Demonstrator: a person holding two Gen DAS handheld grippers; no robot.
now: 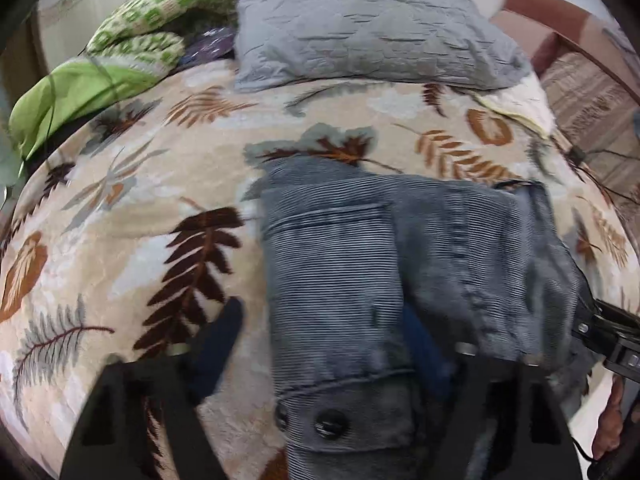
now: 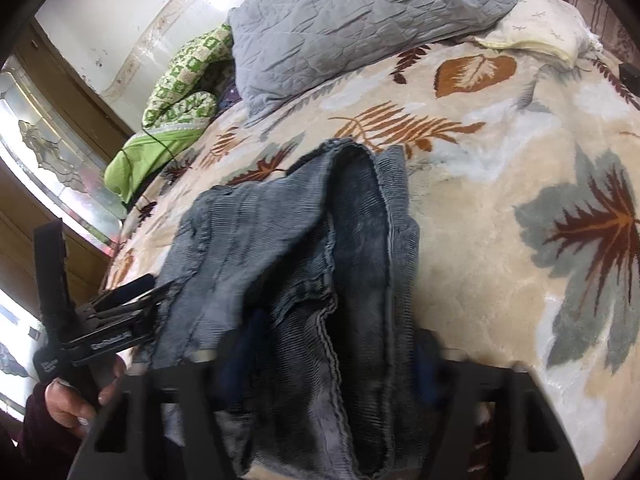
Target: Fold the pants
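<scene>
The pants (image 1: pixel 340 264) are blue-grey ribbed cloth with dark shiny buttons (image 1: pixel 331 424), the blanket (image 1: pixel 132 216) on the bed looks soft and fuzzy, the grey pillow (image 1: pixel 360 28) is crinkly stitched cloth, and the tools (image 1: pixel 320 340) are matt black plastic.

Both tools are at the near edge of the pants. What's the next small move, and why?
Probably finish closing both tools, then lift. The pants lie bunched on the blanket; the left tool and right tool straddle the waist end, but neither grip looks firm.
</scene>
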